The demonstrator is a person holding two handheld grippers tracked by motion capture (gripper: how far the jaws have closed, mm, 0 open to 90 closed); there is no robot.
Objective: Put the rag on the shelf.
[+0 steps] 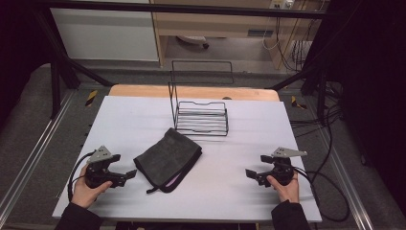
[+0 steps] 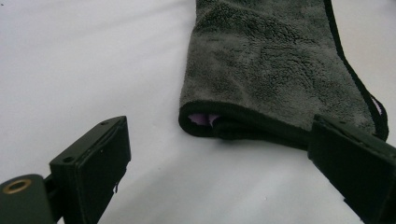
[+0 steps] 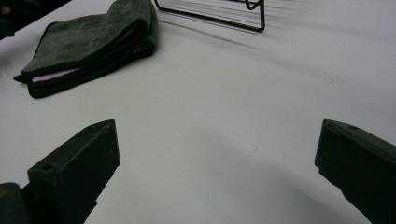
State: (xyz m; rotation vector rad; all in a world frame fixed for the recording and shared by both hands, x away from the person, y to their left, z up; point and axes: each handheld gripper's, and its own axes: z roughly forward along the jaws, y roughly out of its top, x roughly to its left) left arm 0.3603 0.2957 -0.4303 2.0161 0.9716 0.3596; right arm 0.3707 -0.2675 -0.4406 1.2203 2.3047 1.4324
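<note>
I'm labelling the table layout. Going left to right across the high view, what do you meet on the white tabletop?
Left gripper → folded grey towel → right gripper. The wire rack stands farther back, overlapping the towel's span, so I leave it out of the order.

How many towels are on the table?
1. The folded grey towel lies on the table, in front of the wire rack, nearer the left hand-held gripper. More may hide inside its folds.

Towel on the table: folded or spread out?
Folded. The towel lies in stacked layers, with a pink inner layer showing at its edge in both gripper views.
</note>
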